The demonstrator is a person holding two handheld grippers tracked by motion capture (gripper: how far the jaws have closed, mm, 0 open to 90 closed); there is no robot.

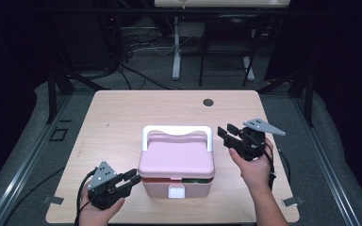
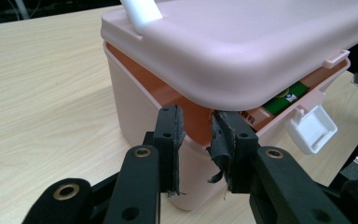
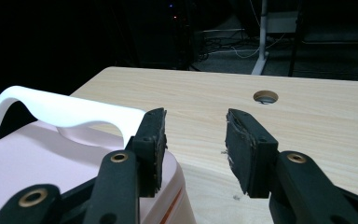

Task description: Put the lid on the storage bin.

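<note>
Nearest the person, at the front left corner of the pink box (image 1: 176, 162), the left gripper (image 1: 133, 178) holds its fingers (image 2: 169, 135) narrowly apart, gripping nothing, aimed at the gap under the raised lid (image 2: 242, 44). One box sits mid-tabletop (image 1: 122, 113), its white latch (image 1: 176, 192) hanging loose. Best to steady the body before lifting the lid. Beyond the box's right side, the right gripper (image 1: 229, 133) hovers open and empty beside one white handle (image 3: 65, 112). Two grippers, one box.

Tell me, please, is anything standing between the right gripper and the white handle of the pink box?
Nothing visible does. The right gripper hangs open beside the white handle of the pink box, with bare table around them.
</note>
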